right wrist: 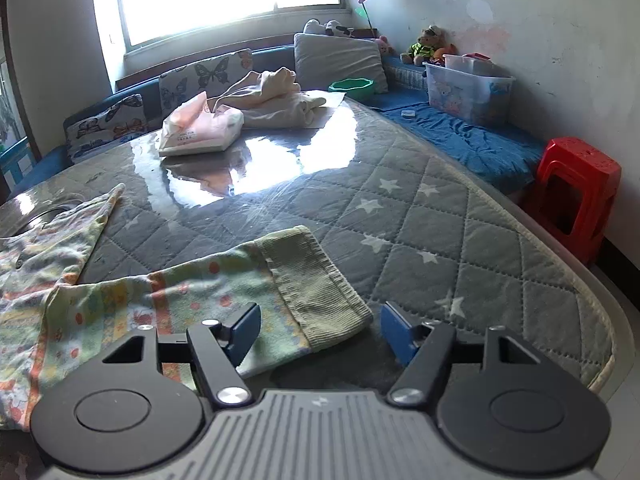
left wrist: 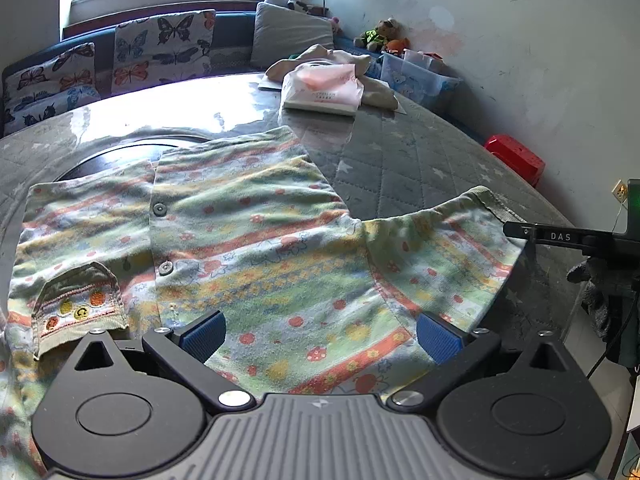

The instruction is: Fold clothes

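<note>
Sleeve (right wrist: 248, 296) outstretched rightward, cuff (right wrist: 316, 292) outermost

open quilted table (right wrist: 420, 216) ahead, tissue pack (right wrist: 200, 130) far side

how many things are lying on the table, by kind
Patterned children's shirt: 1
Cream cloth pile: 1
Pink tissue pack: 1
Total: 3
</note>
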The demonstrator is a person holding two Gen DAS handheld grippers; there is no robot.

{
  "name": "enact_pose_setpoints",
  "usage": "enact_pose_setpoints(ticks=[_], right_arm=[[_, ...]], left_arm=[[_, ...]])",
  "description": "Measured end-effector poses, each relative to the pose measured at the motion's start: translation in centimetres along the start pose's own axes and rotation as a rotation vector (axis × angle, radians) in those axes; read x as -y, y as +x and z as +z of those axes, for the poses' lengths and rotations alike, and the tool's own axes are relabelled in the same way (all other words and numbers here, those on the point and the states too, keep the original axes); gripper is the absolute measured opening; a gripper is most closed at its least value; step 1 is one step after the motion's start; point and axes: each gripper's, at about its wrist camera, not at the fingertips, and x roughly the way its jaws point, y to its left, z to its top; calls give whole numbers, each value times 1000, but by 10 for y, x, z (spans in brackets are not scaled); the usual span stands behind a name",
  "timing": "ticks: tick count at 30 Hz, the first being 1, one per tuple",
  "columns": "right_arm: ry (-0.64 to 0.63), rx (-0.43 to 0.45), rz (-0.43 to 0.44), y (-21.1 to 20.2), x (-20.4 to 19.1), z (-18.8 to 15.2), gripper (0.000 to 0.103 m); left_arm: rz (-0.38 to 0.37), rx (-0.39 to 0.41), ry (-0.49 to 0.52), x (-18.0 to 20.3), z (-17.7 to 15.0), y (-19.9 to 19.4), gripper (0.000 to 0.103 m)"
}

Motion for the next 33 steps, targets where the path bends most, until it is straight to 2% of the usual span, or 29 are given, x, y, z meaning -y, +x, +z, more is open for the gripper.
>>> enact_pose_setpoints(ticks=[4,5,6,7,8,12,17,23,33], right_arm=[[-12,10,-29,1,-1,0,52],[-12,13,-33,1,0,0,43],[-9,16,-35,1,0,0,39],[1,18,-27,1,1,0,34],[15,21,-14,0,3,0,23],[55,27,35,-2,6,0,9],[115,65,116,-16,6,7,8],[116,112,287,-50,-14,29,7],[1,124,541,-80,-98,69,7]], left_arm=[[5,-5,-2,0,0,1,103],[7,-6,-3,0,0,2,103],[9,-8,-6,0,1,3,103],[12,-10,-8,-1,1,3,103],[13,-13,-11,-1,1,4,103],[20,-17,-18,-3,0,4,103],[34,-15,-21,-9,-3,2,103],[37,-6,-43,-20,-8,-5,103],[59,38,-103,-47,-21,-32,103]])
